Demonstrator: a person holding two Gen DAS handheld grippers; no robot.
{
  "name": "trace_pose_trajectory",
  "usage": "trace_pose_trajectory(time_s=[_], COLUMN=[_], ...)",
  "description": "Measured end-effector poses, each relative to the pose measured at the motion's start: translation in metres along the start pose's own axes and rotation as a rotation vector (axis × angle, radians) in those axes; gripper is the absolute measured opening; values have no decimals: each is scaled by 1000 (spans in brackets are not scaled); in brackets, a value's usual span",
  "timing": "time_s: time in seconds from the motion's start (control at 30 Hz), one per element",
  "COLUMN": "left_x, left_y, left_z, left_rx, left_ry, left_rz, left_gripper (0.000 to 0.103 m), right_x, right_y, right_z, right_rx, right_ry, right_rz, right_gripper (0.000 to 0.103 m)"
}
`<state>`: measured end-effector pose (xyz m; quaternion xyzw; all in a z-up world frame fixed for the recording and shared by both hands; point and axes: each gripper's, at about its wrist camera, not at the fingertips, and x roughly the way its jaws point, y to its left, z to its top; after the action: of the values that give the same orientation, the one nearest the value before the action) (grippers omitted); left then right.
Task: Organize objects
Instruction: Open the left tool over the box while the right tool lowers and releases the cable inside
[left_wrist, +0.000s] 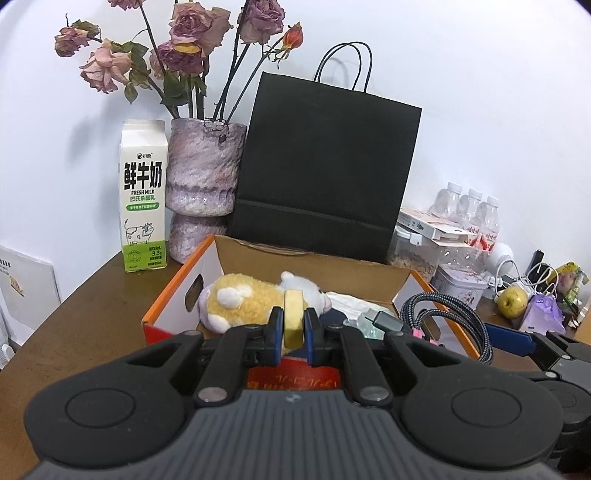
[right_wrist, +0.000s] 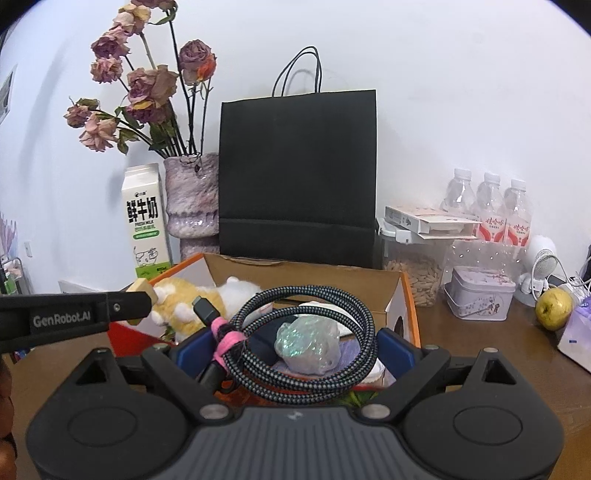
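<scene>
While left tongs (left_wrist: 293, 325) clench a yellow block (left_wrist: 293, 319), right tongs (right_wrist: 293, 347) cradle coiled cable (right_wrist: 306, 354), grip unclear.

We read "鲜牛奶" and "FRESH MILK" in bold black on the white and green milk carton (left_wrist: 143, 195), far to the left beyond the left gripper (left_wrist: 293, 325), with "3.3g" low on its green band. In the right wrist view, "GenRobot.AI" stands in grey letters on the black finger of the left gripper (right_wrist: 142, 295), left of the right gripper (right_wrist: 295, 347). Red bottle labels (right_wrist: 495, 225) are too small to read.
</scene>
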<state>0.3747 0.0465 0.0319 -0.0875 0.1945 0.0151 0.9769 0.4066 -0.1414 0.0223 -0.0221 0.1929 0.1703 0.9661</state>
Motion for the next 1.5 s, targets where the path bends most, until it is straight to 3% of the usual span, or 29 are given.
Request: trace_pose_trajectory(time_s=[0.97,1.0,1.03,1.1,1.17,1.5], left_x=[90,91,93,94,93,93], left_y=[6,7,9,12,13,13], left_z=[40,41,43,44,44,43], left_rx=[32,30,27,21,30,47], left_ry=[-39,-45,-47,-61,-85,-70], left_rz=[32,39,47,76,109,109], left_gripper=[15,28,65,102,103,103], right_x=[89,92,95,97,97,99], right_y=[-22,-22,-23,-25,-28,-30], right_z=[28,28,28,28,28,26], right_rx=[-11,-10,-3,4,16,17], right_ry=[4,12,14,13,11,21], right_rz=[6,10,6,-5,-16,-24], right_gripper=[94,100,103,103,103,103])
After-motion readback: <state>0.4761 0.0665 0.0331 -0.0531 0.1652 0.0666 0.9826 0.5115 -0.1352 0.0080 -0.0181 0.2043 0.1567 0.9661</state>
